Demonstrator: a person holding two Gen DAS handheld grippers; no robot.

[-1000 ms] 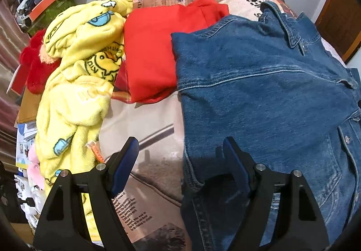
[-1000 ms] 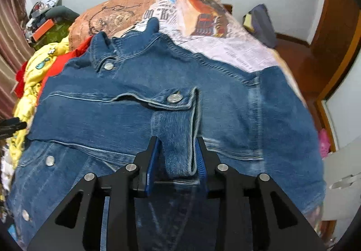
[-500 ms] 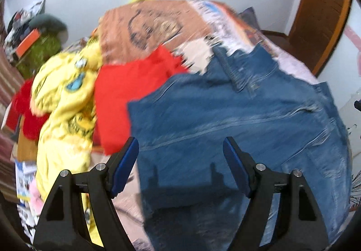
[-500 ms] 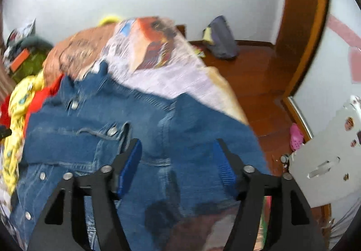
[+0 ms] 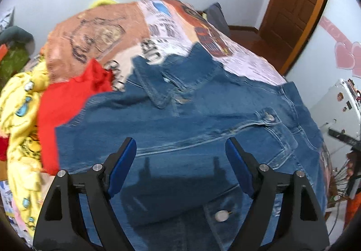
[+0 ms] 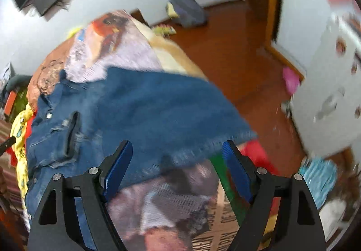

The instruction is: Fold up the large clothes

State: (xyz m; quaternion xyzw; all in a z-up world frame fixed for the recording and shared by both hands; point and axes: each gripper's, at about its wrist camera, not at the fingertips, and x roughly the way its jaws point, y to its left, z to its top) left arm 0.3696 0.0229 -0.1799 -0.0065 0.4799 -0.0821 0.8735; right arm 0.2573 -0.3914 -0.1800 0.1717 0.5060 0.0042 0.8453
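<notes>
The jacket point(image 5: 185, 115) lies spread on the bed point(image 5: 243, 59), beside a red garment point(image 5: 58, 104). Both the left tool point(image 5: 180, 163) and right tool point(image 6: 178, 160) hover above it, their jaws opening wide and gripping nothing.

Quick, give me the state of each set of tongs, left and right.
Left tongs: opening, holding nothing, above the blue denim jacket.
Right tongs: opening, holding nothing, the jacket's edge below them.

One denim jacket point(image 5: 203, 120), one red garment point(image 5: 61, 106), perhaps one yellow point(image 5: 20, 120).
</notes>
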